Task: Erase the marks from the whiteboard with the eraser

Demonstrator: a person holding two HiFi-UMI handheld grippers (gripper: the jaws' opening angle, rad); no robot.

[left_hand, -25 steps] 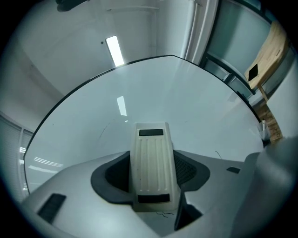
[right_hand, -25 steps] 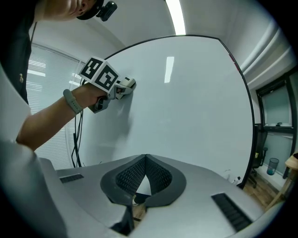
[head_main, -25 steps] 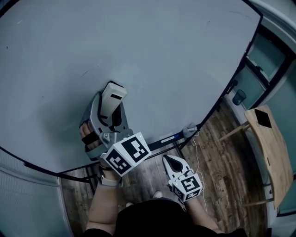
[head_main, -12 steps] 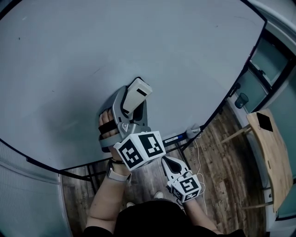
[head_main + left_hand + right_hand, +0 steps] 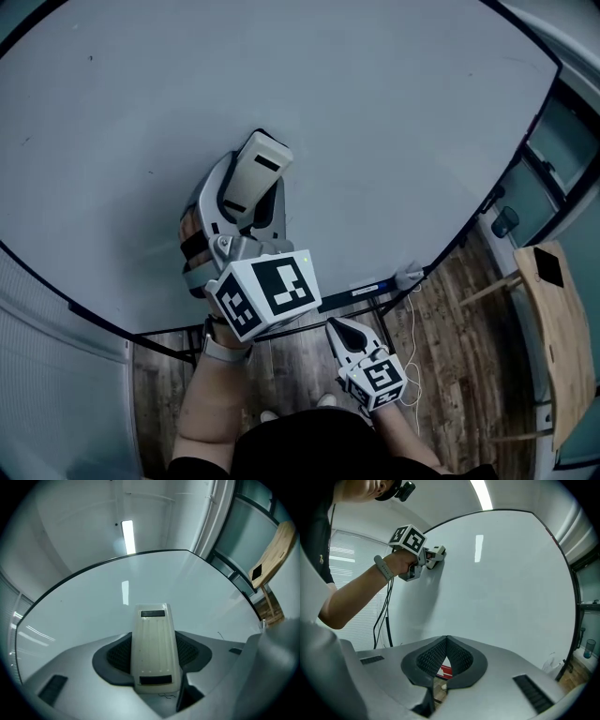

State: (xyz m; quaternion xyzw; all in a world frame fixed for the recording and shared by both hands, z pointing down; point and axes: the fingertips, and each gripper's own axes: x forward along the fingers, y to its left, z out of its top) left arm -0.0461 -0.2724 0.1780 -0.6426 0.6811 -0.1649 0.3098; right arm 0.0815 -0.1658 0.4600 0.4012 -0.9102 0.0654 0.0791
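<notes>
My left gripper (image 5: 249, 190) is shut on a cream-white eraser (image 5: 256, 172) and holds it flat against the large whiteboard (image 5: 384, 112). In the left gripper view the eraser (image 5: 154, 644) sits upright between the dark pads, on the board (image 5: 79, 606). The board looks almost bare, with a tiny dark speck (image 5: 150, 172) left of the eraser and a faint short stroke (image 5: 220, 634). My right gripper (image 5: 340, 331) hangs low by my body, below the board's bottom edge, shut with nothing in it (image 5: 446, 641). From the right gripper view the left gripper (image 5: 423, 556) shows at the board's upper left.
A ledge with a blue marker (image 5: 373, 286) runs along the board's bottom edge. A pale wooden table (image 5: 562, 319) stands at the right on the wood floor, with a dark cup (image 5: 506, 222) near the glass wall. Blinds and cables (image 5: 384, 616) are at the left.
The left gripper swept the eraser rightwards over the board, then back a little left and upwards. The right gripper stayed low and shut.
</notes>
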